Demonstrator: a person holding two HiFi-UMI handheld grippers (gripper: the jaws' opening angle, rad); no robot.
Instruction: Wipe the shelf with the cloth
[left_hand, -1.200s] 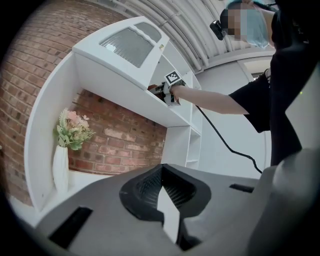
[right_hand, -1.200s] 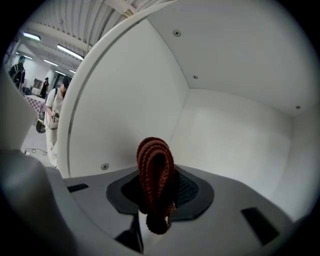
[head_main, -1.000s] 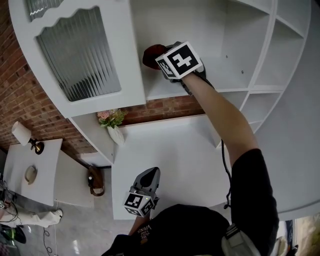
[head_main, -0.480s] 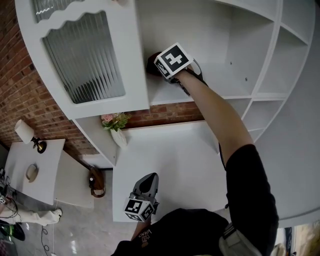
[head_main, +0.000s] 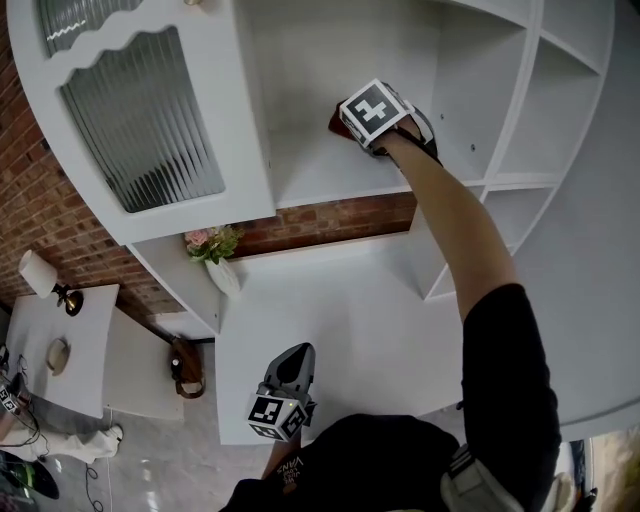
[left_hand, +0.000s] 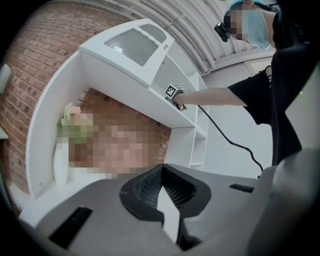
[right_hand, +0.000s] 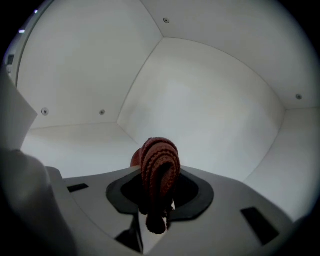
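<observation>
Left gripper (head_main: 297, 352) hung low, close to the person's body, jaws pressed together with nothing in them, and the white counter (head_main: 330, 300) sat under it. Way further out, the right gripper (right_hand: 157, 204) was up inside the cabinet, pinching a bunched reddish-brown cloth (right_hand: 159, 162) that stuck out past its tips. The shelf (right_hand: 75, 142) was right below the cloth, though I couldn't tell if they touched. The back wall (right_hand: 200, 100) was just beyond.

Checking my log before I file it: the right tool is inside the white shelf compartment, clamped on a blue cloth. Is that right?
Not quite: the cloth is dark red, not blue, as the right gripper view shows. The rest stands: the right tool is inside the white shelf compartment, clamped on it.
</observation>
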